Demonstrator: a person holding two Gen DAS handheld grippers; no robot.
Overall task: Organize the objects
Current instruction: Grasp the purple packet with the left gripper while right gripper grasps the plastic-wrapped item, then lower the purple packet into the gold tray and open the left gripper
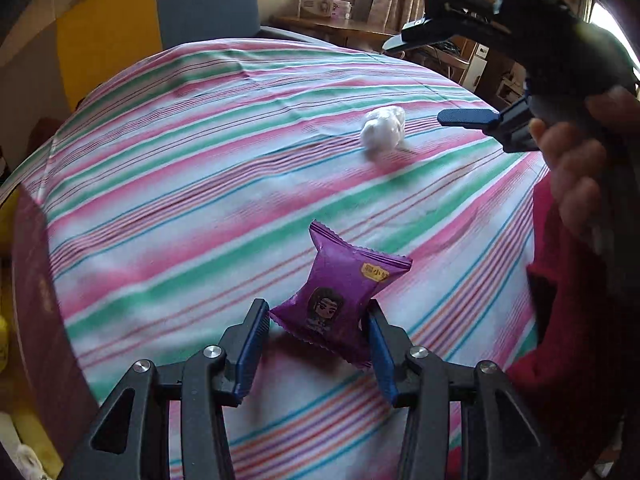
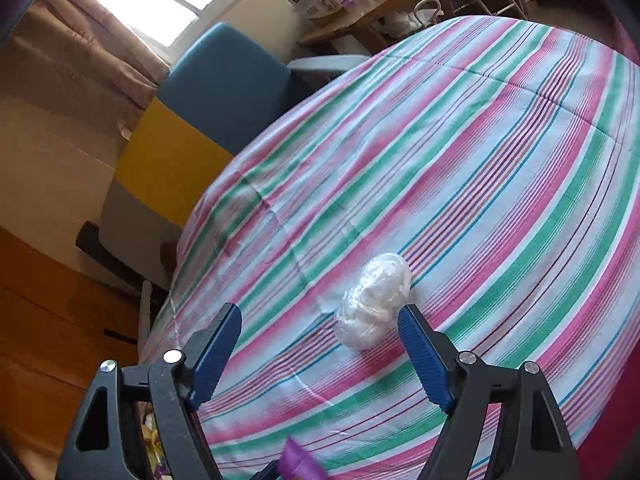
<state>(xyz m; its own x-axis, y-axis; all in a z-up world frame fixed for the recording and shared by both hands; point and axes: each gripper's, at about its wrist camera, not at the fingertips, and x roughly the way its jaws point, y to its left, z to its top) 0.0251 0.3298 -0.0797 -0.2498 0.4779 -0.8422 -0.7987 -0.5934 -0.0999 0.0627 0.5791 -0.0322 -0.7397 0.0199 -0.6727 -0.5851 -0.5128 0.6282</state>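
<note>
A purple snack packet [image 1: 340, 292] with a cartoon face is squeezed between the blue pads of my left gripper [image 1: 318, 312], which is shut on it just above the striped tablecloth [image 1: 180, 168]. A corner of that packet [image 2: 298, 464] shows at the bottom of the right wrist view. A white lump wrapped in clear film [image 2: 374, 300] lies on the cloth just beyond my right gripper [image 2: 319, 312], close to its right fingertip. That gripper is open with nothing between its fingers. The left wrist view shows the lump [image 1: 382, 132] and the right gripper [image 1: 416, 80] open above it.
A hand [image 1: 576, 168] and a red sleeve [image 1: 568, 320] hold the right gripper at the table's right side. A blue chair [image 2: 232, 84] and a yellow panel [image 2: 168, 160] stand past the far edge. A wooden shelf with boxes [image 1: 320, 0] is behind.
</note>
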